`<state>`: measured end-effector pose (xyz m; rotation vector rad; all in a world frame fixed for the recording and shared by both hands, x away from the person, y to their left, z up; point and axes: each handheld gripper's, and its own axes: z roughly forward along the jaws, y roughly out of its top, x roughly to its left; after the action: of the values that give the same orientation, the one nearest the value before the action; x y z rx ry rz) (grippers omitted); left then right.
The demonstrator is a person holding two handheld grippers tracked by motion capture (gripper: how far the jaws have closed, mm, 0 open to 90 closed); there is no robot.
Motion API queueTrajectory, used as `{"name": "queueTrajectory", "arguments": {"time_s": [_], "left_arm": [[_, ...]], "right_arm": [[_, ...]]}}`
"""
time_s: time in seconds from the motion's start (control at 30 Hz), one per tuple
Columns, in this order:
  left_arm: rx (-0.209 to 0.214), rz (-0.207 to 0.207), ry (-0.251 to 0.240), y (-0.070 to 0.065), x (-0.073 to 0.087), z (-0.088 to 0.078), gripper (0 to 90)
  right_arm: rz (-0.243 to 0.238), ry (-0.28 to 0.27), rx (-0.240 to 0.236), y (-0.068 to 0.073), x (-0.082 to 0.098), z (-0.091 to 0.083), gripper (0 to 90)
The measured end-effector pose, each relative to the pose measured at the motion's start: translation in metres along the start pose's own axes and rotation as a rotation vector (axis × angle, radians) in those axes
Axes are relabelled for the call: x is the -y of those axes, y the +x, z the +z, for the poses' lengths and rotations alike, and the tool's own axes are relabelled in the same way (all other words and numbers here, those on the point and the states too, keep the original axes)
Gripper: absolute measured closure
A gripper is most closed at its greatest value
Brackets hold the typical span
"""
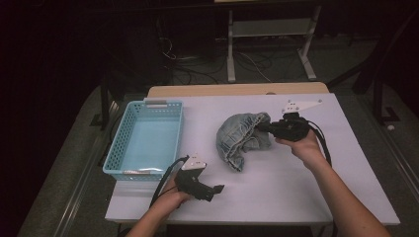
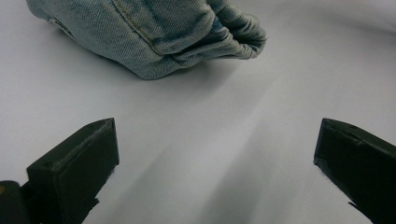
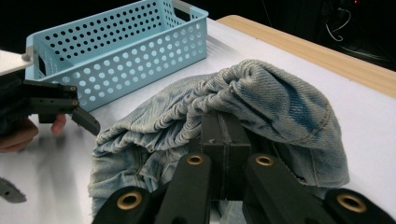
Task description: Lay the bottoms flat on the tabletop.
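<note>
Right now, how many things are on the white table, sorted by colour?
Light blue: 1, the basket
Denim blue: 1, the jeans
Black: 2, the left claw and the right claw
Total: 4

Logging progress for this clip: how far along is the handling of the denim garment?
Done: the right claw is shut on a bunched fold of the crumpled blue denim garment, which lies on the white table. In hand: that grip. Left: the perforated light-blue plastic basket holds no garment, and the left claw, open, waits apart from the denim.
</note>
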<state>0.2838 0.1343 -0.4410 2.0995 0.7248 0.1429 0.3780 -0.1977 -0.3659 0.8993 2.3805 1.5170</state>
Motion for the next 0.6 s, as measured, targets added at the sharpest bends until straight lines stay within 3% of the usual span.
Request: {"name": "queueTrajectory", "arguments": {"time_s": [0.6], "left_arm": [[-0.004, 0.000, -0.007, 0.000, 0.000, -0.002, 0.0]], "right_arm": [[0.006, -0.004, 0.004, -0.005, -0.016, 0.023, 88.9]]}}
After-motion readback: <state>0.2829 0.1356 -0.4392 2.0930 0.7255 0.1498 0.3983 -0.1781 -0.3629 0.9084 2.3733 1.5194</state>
